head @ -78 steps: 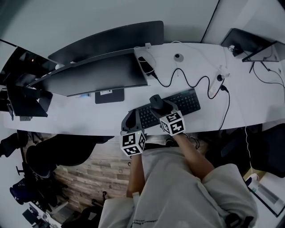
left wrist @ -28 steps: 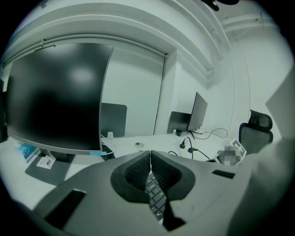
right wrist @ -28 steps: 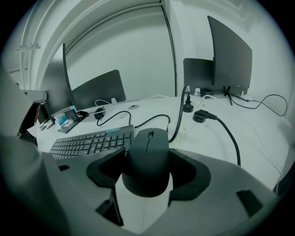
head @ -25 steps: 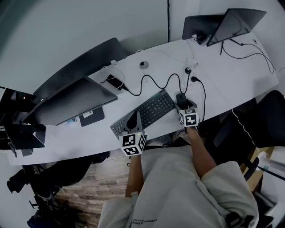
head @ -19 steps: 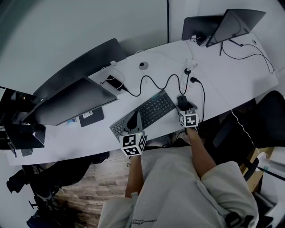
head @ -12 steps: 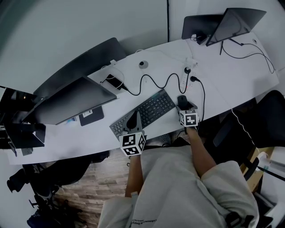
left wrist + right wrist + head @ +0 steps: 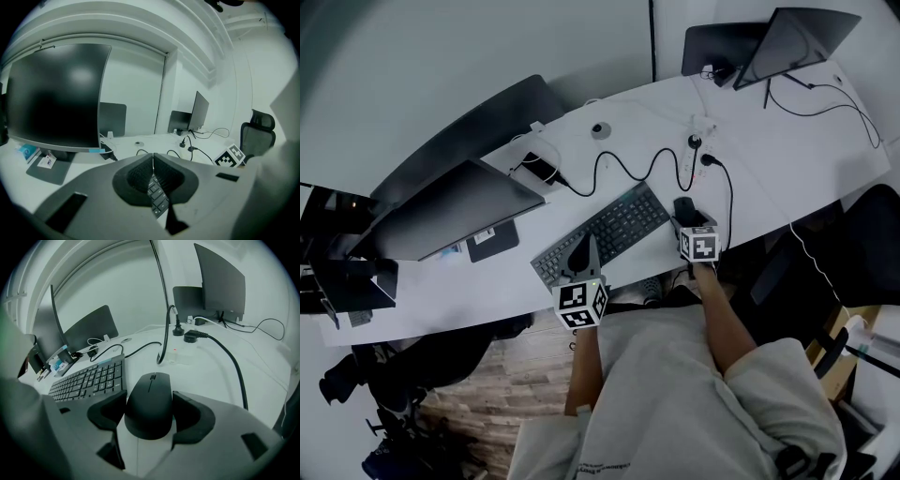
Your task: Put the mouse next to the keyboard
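The black mouse (image 7: pixel 149 401) rests on the white desk (image 7: pixel 769 150), just right of the black keyboard (image 7: pixel 89 378), about parallel to its short end. My right gripper (image 7: pixel 149 414) is shut on the mouse, a pad against each side. From the head view, the mouse (image 7: pixel 682 205) pokes out ahead of the right gripper (image 7: pixel 685 216), close to the keyboard (image 7: pixel 602 232). My left gripper (image 7: pixel 579 253) hangs over the keyboard's near left end. In the left gripper view the gripper (image 7: pixel 153 164) is shut and empty, with keys showing below it.
A black cable (image 7: pixel 628 169) snakes behind the keyboard to plugs (image 7: pixel 698 150); another cable (image 7: pixel 225 359) runs right of the mouse. A large monitor (image 7: pixel 441 211) stands left, two dark screens (image 7: pixel 787 37) far right. An office chair (image 7: pixel 862 253) sits beyond the desk's near edge.
About three seconds ago my right gripper held the mouse over the keyboard; it now sits right of the keyboard. Over the last second, neither gripper visibly moved.
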`<state>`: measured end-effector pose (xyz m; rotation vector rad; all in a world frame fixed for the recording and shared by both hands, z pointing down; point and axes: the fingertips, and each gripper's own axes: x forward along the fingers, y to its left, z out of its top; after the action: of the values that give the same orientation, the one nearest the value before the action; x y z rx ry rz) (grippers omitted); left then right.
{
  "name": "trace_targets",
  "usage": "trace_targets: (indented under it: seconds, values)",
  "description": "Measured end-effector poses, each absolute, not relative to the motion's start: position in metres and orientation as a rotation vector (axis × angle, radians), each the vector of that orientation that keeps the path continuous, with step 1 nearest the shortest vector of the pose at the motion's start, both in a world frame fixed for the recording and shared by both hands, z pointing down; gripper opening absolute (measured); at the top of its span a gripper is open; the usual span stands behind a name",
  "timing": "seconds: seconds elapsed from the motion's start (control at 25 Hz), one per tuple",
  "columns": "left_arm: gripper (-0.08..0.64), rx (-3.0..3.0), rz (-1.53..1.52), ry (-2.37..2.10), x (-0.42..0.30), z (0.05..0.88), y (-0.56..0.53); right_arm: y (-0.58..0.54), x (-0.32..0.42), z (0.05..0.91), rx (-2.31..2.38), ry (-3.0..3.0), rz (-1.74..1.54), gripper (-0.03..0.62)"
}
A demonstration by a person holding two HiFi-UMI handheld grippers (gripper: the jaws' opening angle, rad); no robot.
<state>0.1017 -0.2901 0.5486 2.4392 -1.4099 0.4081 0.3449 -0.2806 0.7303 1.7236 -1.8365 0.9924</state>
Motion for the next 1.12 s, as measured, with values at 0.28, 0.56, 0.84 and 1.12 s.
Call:
trace_targets:
  seconds: [0.28,0.56,0.84,1.12]
  values:
    - [0.023,2.393,0.451,-1.401,0.092,0.566,-0.276,-0.271,0.343,0.721,1.732,-1.856,0.974,0.337]
    - [0.023,2.328,0.446,-1.387,0.086,0.586,-0.256,-0.258,0.340,0.700,1.717,-1.864,0.877,0.339]
    - [0.023,2.267,0.427,-1.413,0.069,0.600,-0.241,-0.243,0.307,0.673,1.655,-1.950,0.755,0.337]
    - [0.023,2.237,0.357,-1.480,0.051,0.593,-0.208,-0.220,0.267,0.658,1.565,-2.059,0.701,0.331]
